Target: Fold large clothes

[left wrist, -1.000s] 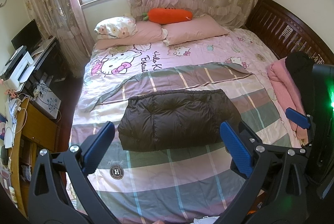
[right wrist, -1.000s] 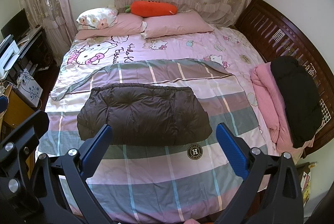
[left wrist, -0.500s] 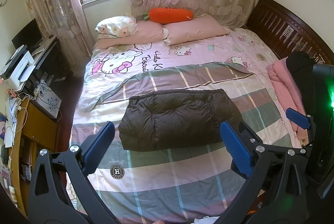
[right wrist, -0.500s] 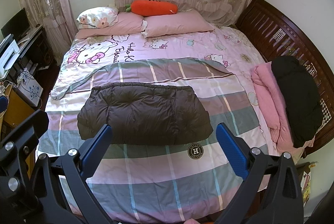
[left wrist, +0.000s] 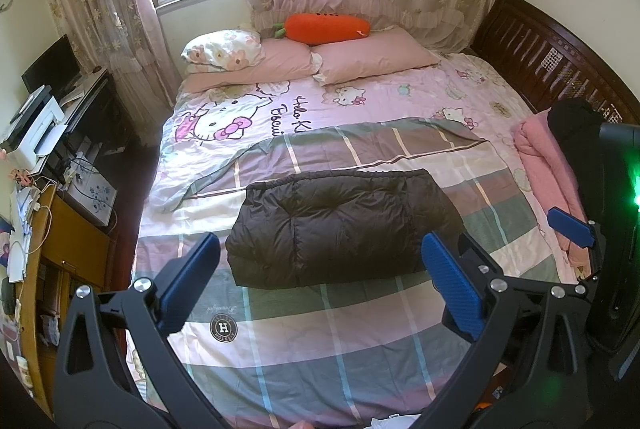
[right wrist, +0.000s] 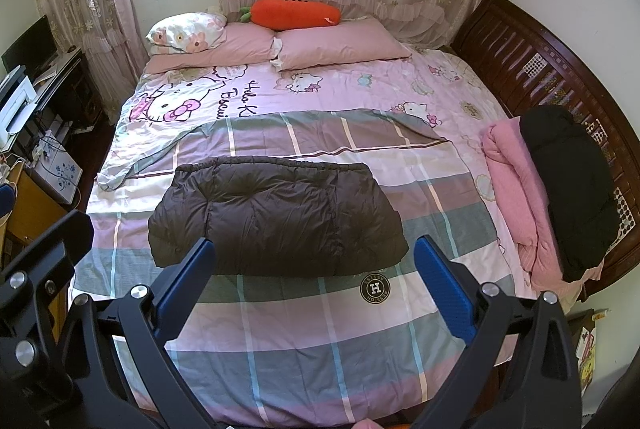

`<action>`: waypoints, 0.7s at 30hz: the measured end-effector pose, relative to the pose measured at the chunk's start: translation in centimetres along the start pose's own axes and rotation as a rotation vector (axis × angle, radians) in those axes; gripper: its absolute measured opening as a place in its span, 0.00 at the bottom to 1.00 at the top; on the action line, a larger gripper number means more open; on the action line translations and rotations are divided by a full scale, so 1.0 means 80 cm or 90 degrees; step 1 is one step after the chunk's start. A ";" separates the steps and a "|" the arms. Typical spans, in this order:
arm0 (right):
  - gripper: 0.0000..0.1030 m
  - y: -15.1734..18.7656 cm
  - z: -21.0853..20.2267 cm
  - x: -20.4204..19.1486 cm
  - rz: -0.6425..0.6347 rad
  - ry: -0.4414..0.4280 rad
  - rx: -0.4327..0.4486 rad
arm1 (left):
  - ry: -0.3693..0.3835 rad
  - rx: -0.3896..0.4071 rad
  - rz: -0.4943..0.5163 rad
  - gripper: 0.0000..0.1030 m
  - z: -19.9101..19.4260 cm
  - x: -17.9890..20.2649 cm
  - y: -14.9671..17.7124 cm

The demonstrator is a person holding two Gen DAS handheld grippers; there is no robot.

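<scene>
A dark brown puffer jacket (left wrist: pixel 340 225) lies folded into a wide rectangle in the middle of the bed; it also shows in the right wrist view (right wrist: pixel 276 217). My left gripper (left wrist: pixel 320 285) is open and empty, held above the bed's foot, short of the jacket's near edge. My right gripper (right wrist: pixel 316 281) is open and empty too, at the same height just to the right. A folded pink garment (right wrist: pixel 516 185) with a black one (right wrist: pixel 572 189) on top lies at the bed's right edge.
The bed has a plaid cover (right wrist: pixel 300 341) over a pink cartoon sheet (right wrist: pixel 340 89), pillows and a carrot plush (right wrist: pixel 296 13) at the far end. A dark wooden headboard (right wrist: pixel 540 69) runs along the right. A desk with a printer (left wrist: pixel 36 133) stands left.
Both views have shifted only slightly. The jacket has not moved and both grippers stay open.
</scene>
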State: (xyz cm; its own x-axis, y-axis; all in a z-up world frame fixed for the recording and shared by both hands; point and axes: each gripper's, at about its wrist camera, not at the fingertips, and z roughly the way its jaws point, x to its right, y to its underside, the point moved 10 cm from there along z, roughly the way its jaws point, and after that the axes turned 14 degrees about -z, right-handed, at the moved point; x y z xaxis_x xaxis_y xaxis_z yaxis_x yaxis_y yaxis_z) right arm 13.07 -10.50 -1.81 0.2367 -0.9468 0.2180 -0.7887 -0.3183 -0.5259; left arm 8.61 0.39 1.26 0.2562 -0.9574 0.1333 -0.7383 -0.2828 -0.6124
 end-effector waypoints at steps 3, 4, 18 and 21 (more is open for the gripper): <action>0.97 0.000 0.000 0.000 -0.001 -0.001 0.001 | -0.001 0.001 0.001 0.98 0.000 -0.001 0.001; 0.97 -0.003 0.001 0.003 -0.001 -0.001 0.000 | -0.001 0.001 0.000 0.98 0.000 -0.001 0.001; 0.97 -0.003 0.001 0.005 -0.002 -0.002 0.000 | 0.000 0.000 0.001 0.98 0.000 -0.002 0.001; 0.97 -0.003 0.000 0.005 -0.002 -0.002 0.000 | 0.000 -0.001 0.002 0.98 0.000 -0.002 0.001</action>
State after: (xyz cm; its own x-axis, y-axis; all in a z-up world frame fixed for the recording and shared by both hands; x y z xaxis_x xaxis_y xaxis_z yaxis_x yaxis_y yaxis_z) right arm 13.38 -10.80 -1.62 0.2410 -0.9459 0.2172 -0.7879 -0.3213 -0.5253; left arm 8.54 0.48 1.17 0.2540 -0.9581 0.1324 -0.7398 -0.2806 -0.6116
